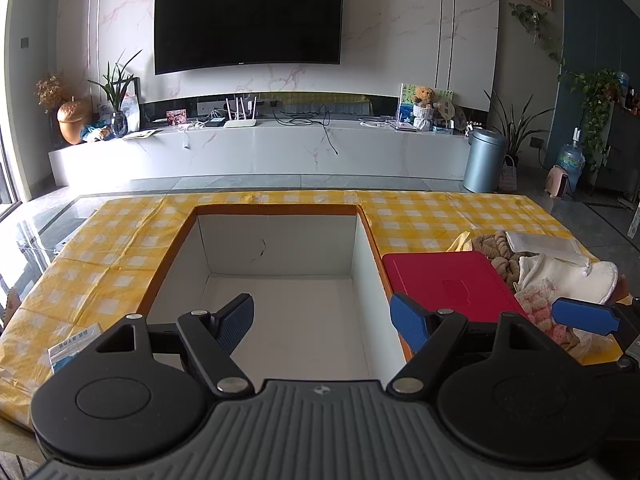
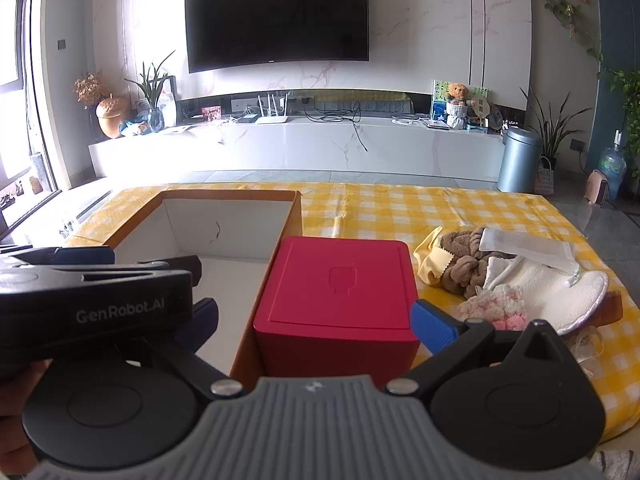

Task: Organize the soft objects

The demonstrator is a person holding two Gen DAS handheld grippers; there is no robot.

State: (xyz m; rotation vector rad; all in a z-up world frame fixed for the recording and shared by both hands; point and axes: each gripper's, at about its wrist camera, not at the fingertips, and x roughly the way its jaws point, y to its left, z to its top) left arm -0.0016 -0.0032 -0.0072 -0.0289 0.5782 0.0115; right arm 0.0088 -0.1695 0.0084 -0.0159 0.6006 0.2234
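The white cloth strip point(image 2: 528, 246) lies crosswise atop the soft pile point(image 2: 500, 276).

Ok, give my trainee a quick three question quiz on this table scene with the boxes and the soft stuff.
1. True or false: the open box already holds soft items.
2. The red box sits: A) left of the open box, B) between the open box and the soft pile, C) inside the open box.
3. Fill in: the left tool is ____ and holds nothing.

Key: 1 false; 2 B; 3 open.
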